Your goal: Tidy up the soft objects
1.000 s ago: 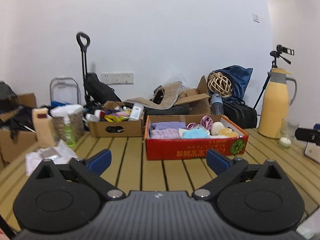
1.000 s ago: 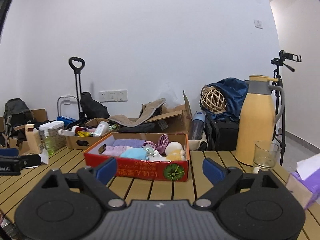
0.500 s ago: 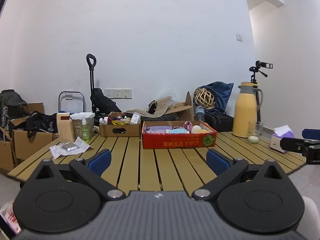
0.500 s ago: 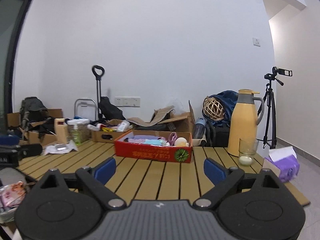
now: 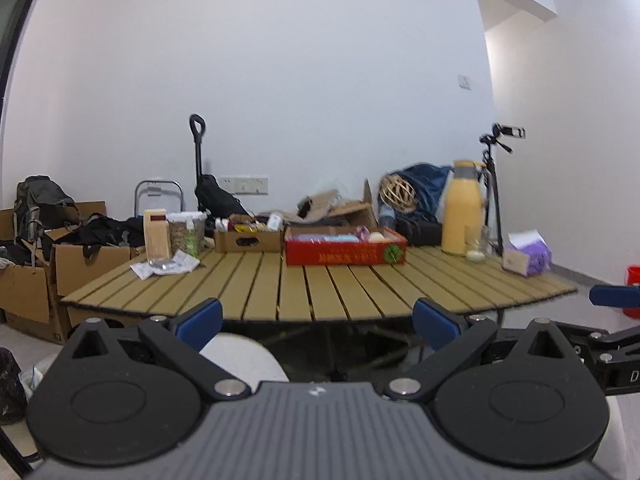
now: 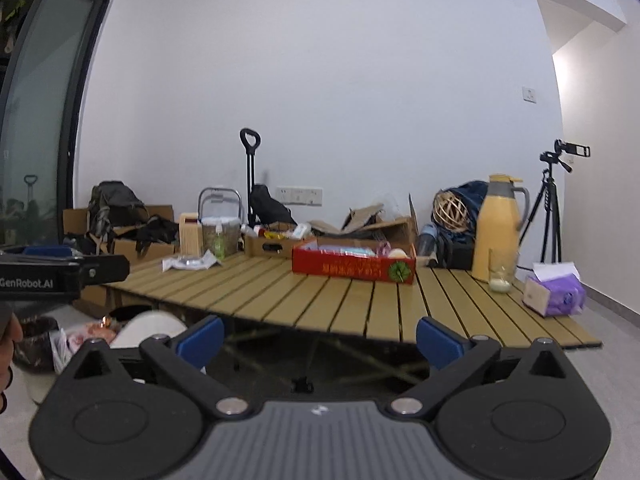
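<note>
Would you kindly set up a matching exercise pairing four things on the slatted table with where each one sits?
Things:
1. red box
2. yellow thermos jug
3. purple tissue pack
4. crumpled white wrapper

Places:
A. at the table's right edge, nearest the camera of the four
B. near the table's left edge, in front of the jars
C. around the middle of the table, holding soft items
D. standing upright at the far right, behind a small glass

Pairs: 1-C, 2-D, 3-A, 4-B
</note>
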`<state>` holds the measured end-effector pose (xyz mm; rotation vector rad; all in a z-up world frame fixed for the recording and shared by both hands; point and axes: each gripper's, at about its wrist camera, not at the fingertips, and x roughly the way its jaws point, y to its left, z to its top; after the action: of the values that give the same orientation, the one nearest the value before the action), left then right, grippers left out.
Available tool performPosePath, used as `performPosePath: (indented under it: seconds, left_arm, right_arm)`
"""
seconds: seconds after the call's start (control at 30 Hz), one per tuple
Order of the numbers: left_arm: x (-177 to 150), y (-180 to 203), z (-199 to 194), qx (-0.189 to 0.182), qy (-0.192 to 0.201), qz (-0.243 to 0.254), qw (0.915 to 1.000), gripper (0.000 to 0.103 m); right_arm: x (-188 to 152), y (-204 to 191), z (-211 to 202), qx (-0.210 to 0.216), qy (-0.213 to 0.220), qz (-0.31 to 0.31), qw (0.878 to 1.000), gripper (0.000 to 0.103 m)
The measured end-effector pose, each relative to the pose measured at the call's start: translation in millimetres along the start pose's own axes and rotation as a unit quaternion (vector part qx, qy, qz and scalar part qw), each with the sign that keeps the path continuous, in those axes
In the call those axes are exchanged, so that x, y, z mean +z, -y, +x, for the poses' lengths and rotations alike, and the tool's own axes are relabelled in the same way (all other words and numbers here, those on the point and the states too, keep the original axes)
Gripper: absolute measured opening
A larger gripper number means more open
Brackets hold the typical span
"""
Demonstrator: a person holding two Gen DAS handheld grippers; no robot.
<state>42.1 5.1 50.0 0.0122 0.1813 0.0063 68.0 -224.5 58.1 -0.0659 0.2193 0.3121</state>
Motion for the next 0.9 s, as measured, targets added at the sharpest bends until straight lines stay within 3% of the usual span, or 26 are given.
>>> performPosePath:
  seconds: [0.27,0.9]
  left_arm:
    - [-24.2,-1.9,-29.0,0.015,-0.005,0.011,0.9998,0.103]
    - [-25.6,-3.9,-31.8,0.019,0.002,0.013,0.9997,0.103]
  right_arm:
    - [-24.1,-14.7,-42.3,-0.009,0.005,0.010,1.000,0.103]
    - [-27.6,-14.2,-37.6,0.003,-0.003,0.015,1.000,0.103]
